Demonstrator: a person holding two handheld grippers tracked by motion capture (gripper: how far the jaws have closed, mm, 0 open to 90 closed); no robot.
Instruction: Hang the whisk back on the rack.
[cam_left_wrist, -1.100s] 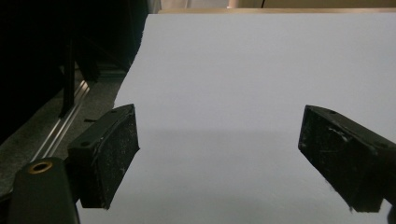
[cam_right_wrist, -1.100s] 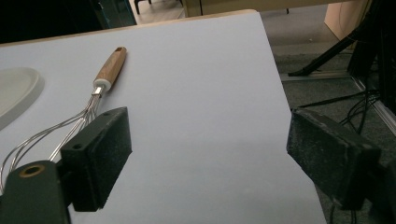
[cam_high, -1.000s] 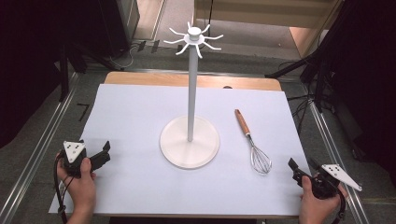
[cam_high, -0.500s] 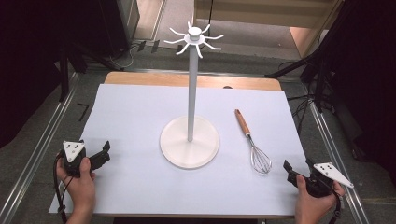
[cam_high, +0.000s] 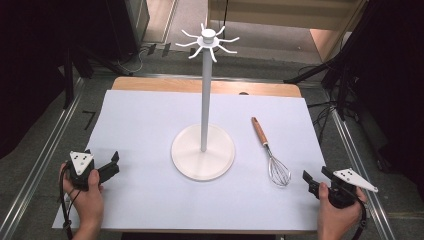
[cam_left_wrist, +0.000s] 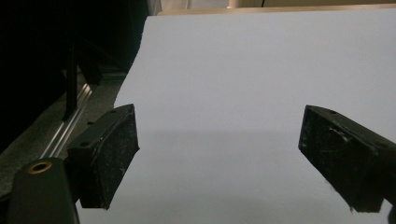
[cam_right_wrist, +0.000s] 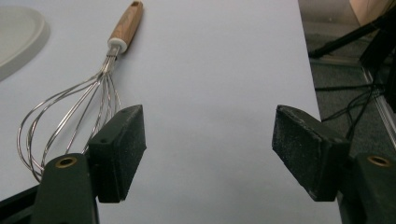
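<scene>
One white sheet (cam_high: 150, 130) over wooden table (cam_high: 150, 84)

A high camera is looking down over the white table (cam_high: 150, 125); each gripper camera is sitting close above it, the right one sharing the whisk (cam_right_wrist: 70, 116).

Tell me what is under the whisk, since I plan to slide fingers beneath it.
The whisk lies flat on the white sheet covering the table, beside the stand's round base. Nothing else shows beneath it; the wooden tabletop below the sheet is covered there.
</scene>
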